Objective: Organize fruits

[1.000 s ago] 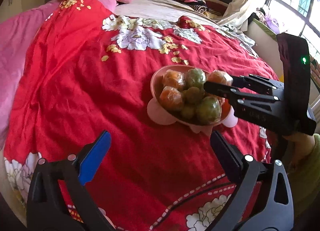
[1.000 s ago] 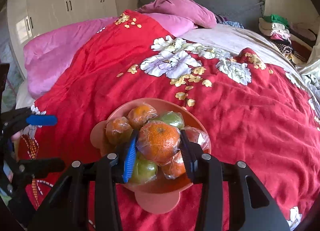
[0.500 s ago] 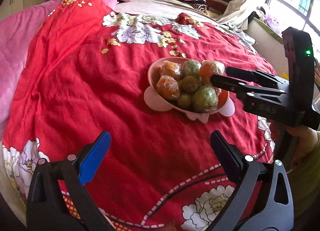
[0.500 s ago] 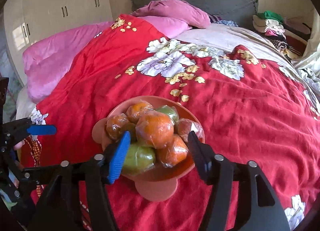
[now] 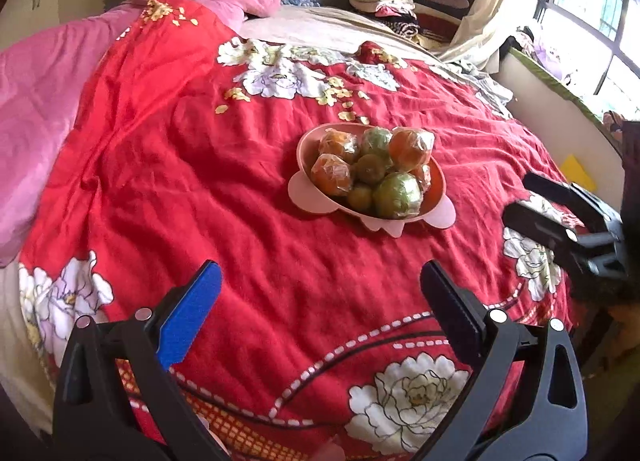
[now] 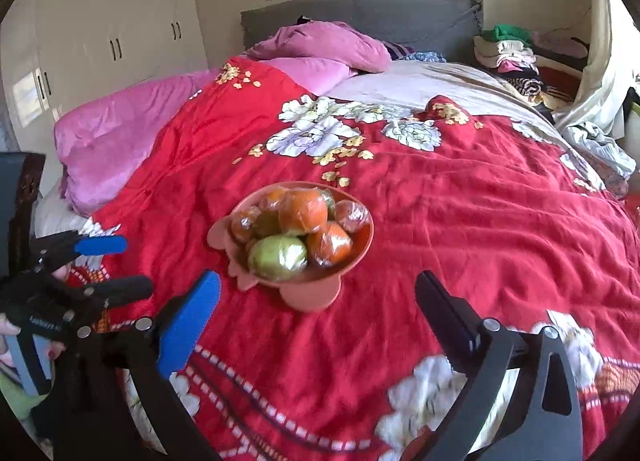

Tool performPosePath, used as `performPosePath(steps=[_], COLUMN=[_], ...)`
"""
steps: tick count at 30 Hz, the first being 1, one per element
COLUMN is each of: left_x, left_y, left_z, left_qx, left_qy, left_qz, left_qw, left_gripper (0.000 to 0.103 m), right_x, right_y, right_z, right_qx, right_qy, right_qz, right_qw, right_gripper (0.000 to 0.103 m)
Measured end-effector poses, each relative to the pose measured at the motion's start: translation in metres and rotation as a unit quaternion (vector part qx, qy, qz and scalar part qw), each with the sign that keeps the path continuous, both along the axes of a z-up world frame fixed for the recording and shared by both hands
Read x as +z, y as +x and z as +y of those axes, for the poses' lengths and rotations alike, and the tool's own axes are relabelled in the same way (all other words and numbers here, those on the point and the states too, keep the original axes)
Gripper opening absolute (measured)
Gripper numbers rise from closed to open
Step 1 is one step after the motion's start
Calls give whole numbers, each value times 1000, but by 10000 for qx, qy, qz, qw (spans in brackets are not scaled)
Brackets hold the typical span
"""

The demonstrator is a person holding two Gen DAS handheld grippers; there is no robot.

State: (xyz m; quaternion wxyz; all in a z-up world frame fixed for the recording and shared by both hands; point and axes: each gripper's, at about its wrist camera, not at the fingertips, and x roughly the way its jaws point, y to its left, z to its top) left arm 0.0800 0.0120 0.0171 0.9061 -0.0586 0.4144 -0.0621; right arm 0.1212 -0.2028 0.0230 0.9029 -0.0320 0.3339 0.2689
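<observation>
Reading nearest first: right hand-held gripper point(image 6: 316, 293) low in its own view, jaws opening and now spread wide, nothing between them, only red bedspread point(image 6: 460, 229) showing in the gap; left hand-held gripper point(image 5: 322, 289) likewise spread and empty over the quilt, well short of the fruit. Beyond both, mid-bed, the pink bowl point(image 5: 306, 149) sits upright on the bedspread, clear of either tool. Wrapped fruits point(image 6: 298, 229) heaped in it: several oranges in clear film, a large green one at the front, smaller green ones tucked among them, the big orange point(image 6: 302, 211) riding on top of the pile. No loose fruit visible anywhere on the quilt in either view. Judgement: gathering looks finished or very nearly so, every visible piece being in the bowl; remaining work, if any, would be steadying the heap or shifting the bowl. Farther back: pink pillows point(image 6: 320, 45), grey headboard, folded clothes point(image 6: 504, 49) stacked at the far right corner, none of it part of the job
</observation>
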Motion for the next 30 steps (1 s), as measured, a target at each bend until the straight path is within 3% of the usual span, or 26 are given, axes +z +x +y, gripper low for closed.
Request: performPosePath(steps=[11, 30], left_x=[-5, -30], left_y=[-29, -57], left_z=[-4, -17], left_qx=[168, 134], left_qy=[127, 233], left_qz=[-82, 48], left_qw=[9997, 9996], left_gripper=[93, 93], right_x=[-2, -32], right_y=[-56, -86], right_z=[-3, -13], right_qx=[-146, -343], right_qy=[-268, -434], right_qz=[-202, 42], right_qw=[9993, 9985], right_gripper=[98, 99])
